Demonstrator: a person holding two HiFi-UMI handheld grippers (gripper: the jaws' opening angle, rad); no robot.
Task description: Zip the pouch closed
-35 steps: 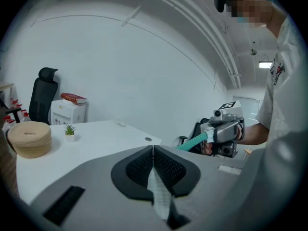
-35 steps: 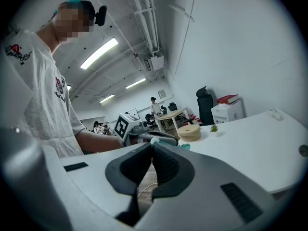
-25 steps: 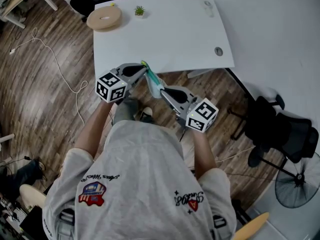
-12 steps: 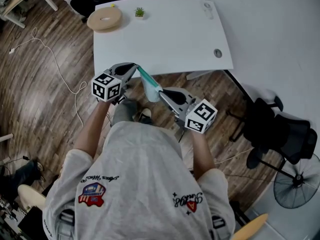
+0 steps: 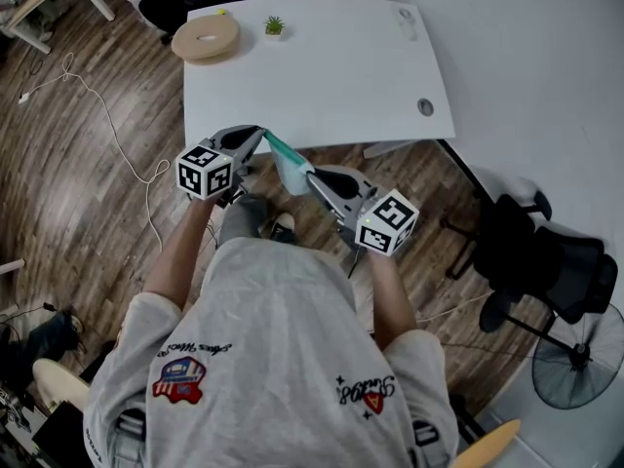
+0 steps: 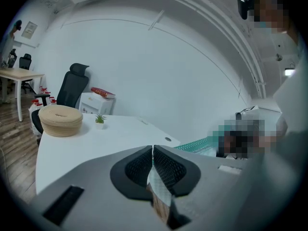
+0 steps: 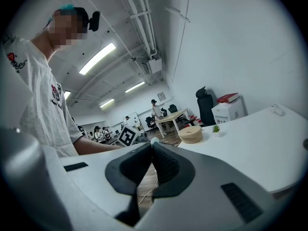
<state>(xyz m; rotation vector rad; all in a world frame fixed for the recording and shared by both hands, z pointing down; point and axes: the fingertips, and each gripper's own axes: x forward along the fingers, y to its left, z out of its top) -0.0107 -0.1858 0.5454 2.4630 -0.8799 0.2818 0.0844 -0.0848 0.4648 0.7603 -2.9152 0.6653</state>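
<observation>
A teal-green pouch (image 5: 286, 159) hangs stretched between both grippers, in the air just off the white table's near edge. My left gripper (image 5: 263, 133) is shut on its far left end; in the left gripper view a thin strip of material sits pinched between the jaws of the left gripper (image 6: 153, 150), and the pouch's teal mesh (image 6: 197, 146) runs off to the right. My right gripper (image 5: 308, 174) is shut on the pouch's near right end. In the right gripper view only a pale bit of the pouch (image 7: 154, 140) shows at the tip of the right gripper (image 7: 152, 148). I cannot make out the zip slider.
The white table (image 5: 322, 66) carries a round tan woven ring (image 5: 203, 35), a small potted plant (image 5: 274, 26) and a small round dark fitting (image 5: 425, 106). A black office chair (image 5: 546, 252) and a fan (image 5: 580, 359) stand to the right. A cable (image 5: 117, 135) lies on the wood floor.
The left gripper has moved left, away from the right one, and the pouch now lies drawn out longer between them. The right gripper has hardly shifted.
</observation>
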